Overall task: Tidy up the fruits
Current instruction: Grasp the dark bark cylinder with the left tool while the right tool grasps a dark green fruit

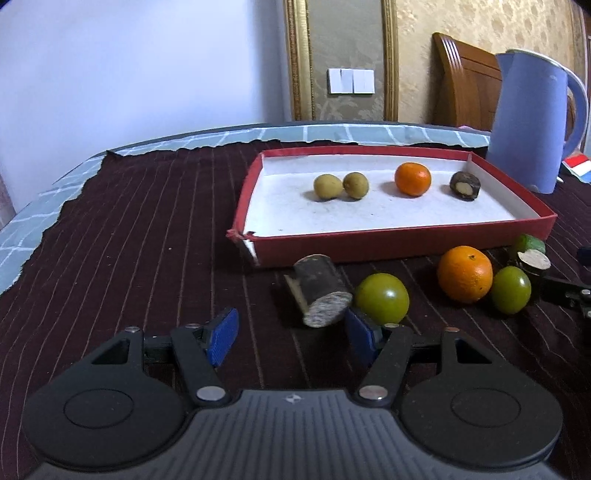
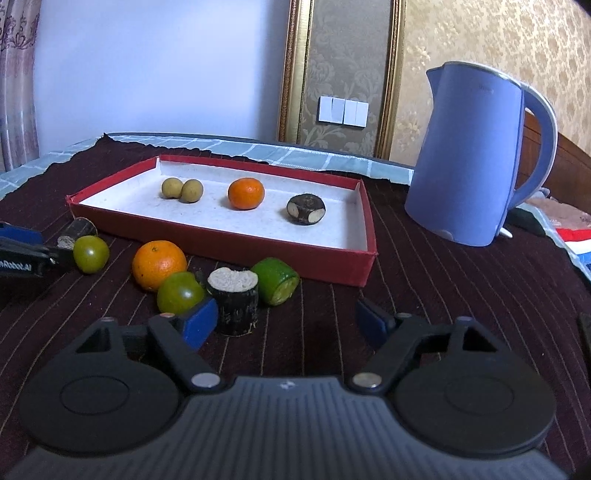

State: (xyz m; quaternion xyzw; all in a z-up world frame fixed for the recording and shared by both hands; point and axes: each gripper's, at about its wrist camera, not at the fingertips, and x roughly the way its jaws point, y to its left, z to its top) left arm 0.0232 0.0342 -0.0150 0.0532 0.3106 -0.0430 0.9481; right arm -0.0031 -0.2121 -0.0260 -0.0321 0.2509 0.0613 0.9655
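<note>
**Fruits lying loose in front of the red tray**

Fruits are sitting near both grippers: the left gripper (image 1: pixel 291 334) is hovering jaws apart, gripping nothing, by a dark cut stalk piece (image 1: pixel 320 293) and a green fruit (image 1: pixel 382 298). The right gripper (image 2: pixel 286 319) is hanging apart too, empty. Farther back, the red tray (image 2: pixel 258 254) is holding two yellowish fruits (image 2: pixel 182 189), a small orange (image 2: pixel 246 193) and a dark chunk (image 2: pixel 306 209). A blue kettle (image 2: pixel 472 155) is standing beyond.

Pale bluish-white plain wall (image 2: pixel 147 66) on the left, gold floral wallpaper (image 2: pixel 480 33) on the right, a gilt-framed panel (image 2: pixel 341 74) between them carrying white wall switches (image 2: pixel 343 109). Patterned curtain (image 2: pixel 16 81) hangs at far left. Carved wooden chair back (image 1: pixel 467 79) stands behind the dark maroon striped cloth (image 1: pixel 147 229) over a teal checked table cover (image 1: pixel 332 133)
</note>
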